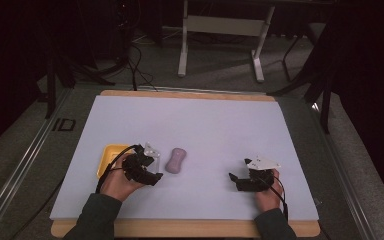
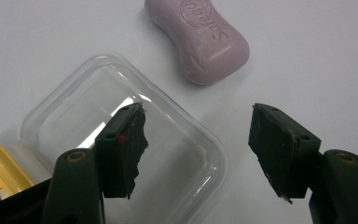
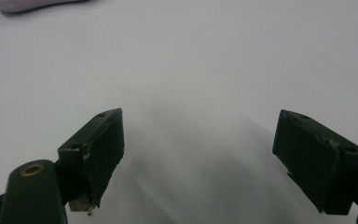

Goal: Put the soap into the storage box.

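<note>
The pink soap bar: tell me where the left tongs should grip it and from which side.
Grip the pink soap bar at its narrowed waist, across the short width. It lies flat on the white table cover, free on all sides, so coming from above looks best. The left tongs are open over the clear lid; the waist should keep the pads from sliding off the rounded ends.

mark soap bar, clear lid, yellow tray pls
soap bar (image 2: 200,39), left gripper view, on its embossed top face.
clear lid (image 2: 177,158), left gripper view, on its flat middle panel.
yellow tray (image 1: 109,152), high view, on its bare inner floor.
</note>
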`<state>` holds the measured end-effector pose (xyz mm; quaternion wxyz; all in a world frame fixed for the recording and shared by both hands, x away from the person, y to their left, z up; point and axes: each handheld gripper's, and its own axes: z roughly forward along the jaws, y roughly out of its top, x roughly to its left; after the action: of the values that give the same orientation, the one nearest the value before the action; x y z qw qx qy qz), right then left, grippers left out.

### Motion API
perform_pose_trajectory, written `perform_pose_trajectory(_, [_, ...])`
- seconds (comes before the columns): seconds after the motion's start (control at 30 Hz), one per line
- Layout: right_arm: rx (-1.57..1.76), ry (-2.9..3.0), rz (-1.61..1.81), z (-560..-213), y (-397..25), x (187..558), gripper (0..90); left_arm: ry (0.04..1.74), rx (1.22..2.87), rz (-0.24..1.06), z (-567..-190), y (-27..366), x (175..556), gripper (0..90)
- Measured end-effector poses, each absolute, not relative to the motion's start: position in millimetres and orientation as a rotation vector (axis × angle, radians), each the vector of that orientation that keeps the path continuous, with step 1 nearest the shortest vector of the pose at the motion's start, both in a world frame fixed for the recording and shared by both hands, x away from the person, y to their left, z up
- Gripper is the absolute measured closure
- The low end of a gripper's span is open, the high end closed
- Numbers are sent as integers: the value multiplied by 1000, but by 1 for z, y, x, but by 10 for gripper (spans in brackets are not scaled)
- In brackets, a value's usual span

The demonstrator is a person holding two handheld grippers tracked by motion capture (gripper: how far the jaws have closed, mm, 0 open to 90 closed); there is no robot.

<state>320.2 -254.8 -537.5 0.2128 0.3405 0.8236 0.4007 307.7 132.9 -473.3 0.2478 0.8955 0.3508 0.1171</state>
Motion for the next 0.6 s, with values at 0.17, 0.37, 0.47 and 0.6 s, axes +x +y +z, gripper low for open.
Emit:
perform_pose_trajectory(0.17, [935, 2288, 1114, -538, -255, 320, 161, 957, 2444, 292, -472, 129, 309, 378])
perform_pose_trajectory(0.37, [938, 2288, 1117, -537, -255, 320, 161, 943, 2455, 301, -469, 124, 313, 380])
perform_pose_trajectory(0.47, [941, 2288, 1115, -537, -255, 320, 161, 940, 2457, 304, -467, 122, 315, 380])
perform_pose_trajectory(0.6, [939, 2287, 1116, -537, -255, 320, 161, 943, 2460, 303, -466, 121, 318, 380])
